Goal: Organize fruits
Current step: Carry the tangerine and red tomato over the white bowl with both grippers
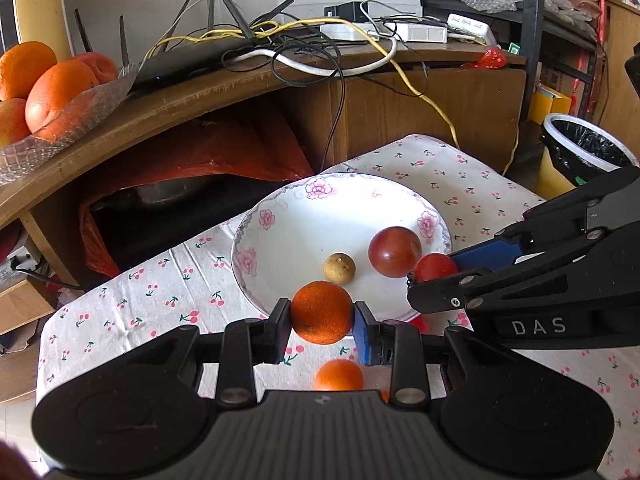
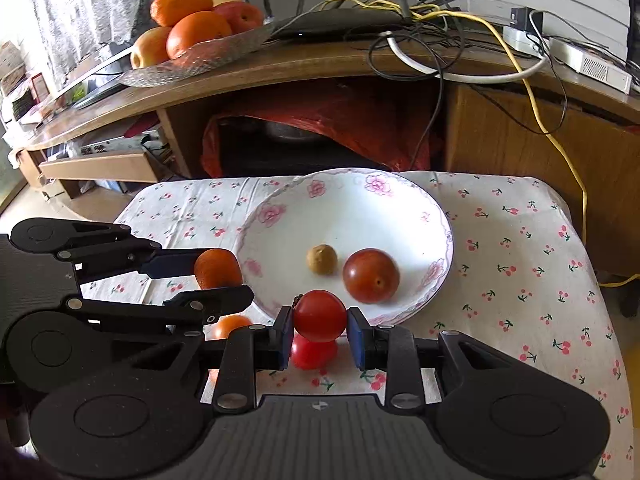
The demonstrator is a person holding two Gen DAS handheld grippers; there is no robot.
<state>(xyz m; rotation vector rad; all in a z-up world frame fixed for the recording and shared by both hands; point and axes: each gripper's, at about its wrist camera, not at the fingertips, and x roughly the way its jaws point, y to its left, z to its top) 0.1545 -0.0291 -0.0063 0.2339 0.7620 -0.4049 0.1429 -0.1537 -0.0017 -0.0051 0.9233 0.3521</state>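
Between the pads of the left gripper (image 1: 322, 322), a small orange (image 1: 322, 312) clamped and lifted clear of the cherry-print cloth (image 1: 132, 304); between those of the right gripper (image 2: 320, 328), a red tomato (image 2: 320, 315) pinched the same way. Beneath each, on the cloth, one more orange (image 1: 338, 375) and one more red fruit (image 2: 312, 352) left to collect. Just ahead of both, the flowered plate (image 2: 360, 200), already holding a brown longan (image 2: 322, 259) and a dark red tomato (image 2: 371, 276). Carrying step, apparently: next, forward over the rim, then down and release.
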